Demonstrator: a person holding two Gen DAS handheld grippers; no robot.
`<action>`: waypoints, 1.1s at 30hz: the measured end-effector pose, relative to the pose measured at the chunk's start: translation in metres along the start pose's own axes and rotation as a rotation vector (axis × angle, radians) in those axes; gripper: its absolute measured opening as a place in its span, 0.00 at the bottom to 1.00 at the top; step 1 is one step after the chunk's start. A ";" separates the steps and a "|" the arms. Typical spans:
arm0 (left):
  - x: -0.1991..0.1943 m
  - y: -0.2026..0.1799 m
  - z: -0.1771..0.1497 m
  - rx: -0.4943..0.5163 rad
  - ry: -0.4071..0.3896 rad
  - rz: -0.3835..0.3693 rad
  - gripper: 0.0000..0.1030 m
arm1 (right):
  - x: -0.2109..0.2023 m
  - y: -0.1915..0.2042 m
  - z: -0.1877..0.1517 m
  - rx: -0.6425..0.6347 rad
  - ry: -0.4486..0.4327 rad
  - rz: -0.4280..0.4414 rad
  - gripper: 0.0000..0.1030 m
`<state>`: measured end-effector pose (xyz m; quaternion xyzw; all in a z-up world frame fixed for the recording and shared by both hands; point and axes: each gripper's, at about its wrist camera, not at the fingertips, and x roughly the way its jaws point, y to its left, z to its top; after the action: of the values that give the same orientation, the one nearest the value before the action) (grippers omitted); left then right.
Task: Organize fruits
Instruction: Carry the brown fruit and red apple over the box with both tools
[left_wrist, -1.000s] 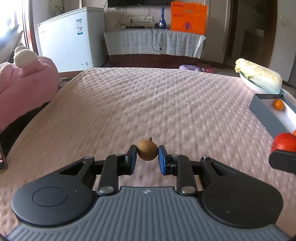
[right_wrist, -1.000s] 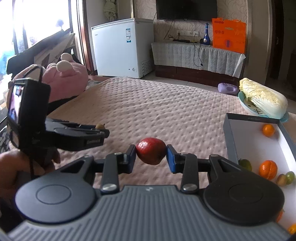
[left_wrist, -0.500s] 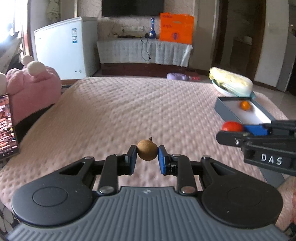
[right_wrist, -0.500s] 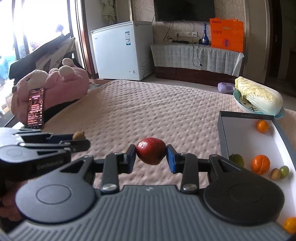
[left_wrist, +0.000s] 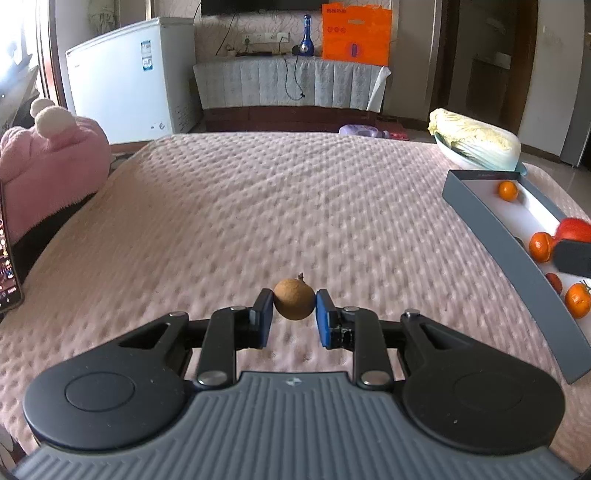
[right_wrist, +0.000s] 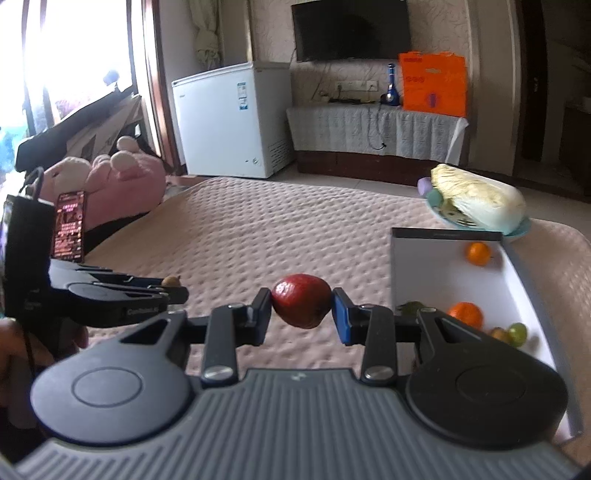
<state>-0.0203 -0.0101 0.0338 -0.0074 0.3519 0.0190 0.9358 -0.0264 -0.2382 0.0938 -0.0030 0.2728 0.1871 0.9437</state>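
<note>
My left gripper (left_wrist: 294, 314) is shut on a small round brown fruit (left_wrist: 294, 300) above the pink quilted bed. It also shows at the left of the right wrist view (right_wrist: 171, 286). My right gripper (right_wrist: 302, 314) is shut on a red fruit (right_wrist: 302, 305), held above the bed just left of the grey box (right_wrist: 393, 266). The red fruit also shows at the right edge of the left wrist view (left_wrist: 576, 229), over the box (left_wrist: 480, 218). The box holds several oranges (right_wrist: 478, 253) and small green and brown fruits (right_wrist: 517, 331).
A napa cabbage (right_wrist: 480, 199) lies on a plate beyond the box. A pink plush toy (left_wrist: 48, 162) and a lit phone (right_wrist: 68, 225) are at the bed's left side. A white freezer (left_wrist: 133, 77) and a covered table stand beyond the bed.
Both grippers keep their fruits. The right gripper has shifted right, toward the box. The left wrist view has swung back toward the right, showing more of the box.
</note>
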 end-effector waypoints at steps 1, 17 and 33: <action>0.000 -0.001 0.001 -0.007 0.002 -0.003 0.28 | -0.002 -0.002 0.000 0.006 -0.003 -0.002 0.37; -0.009 -0.046 0.008 0.050 -0.051 -0.075 0.28 | -0.029 -0.022 0.007 0.020 -0.063 -0.003 0.37; -0.001 -0.133 0.045 0.122 -0.082 -0.175 0.28 | -0.047 -0.076 -0.004 0.109 -0.069 -0.132 0.37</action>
<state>0.0140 -0.1416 0.0683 0.0198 0.3119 -0.0840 0.9462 -0.0378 -0.3255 0.1071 0.0367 0.2491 0.1093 0.9616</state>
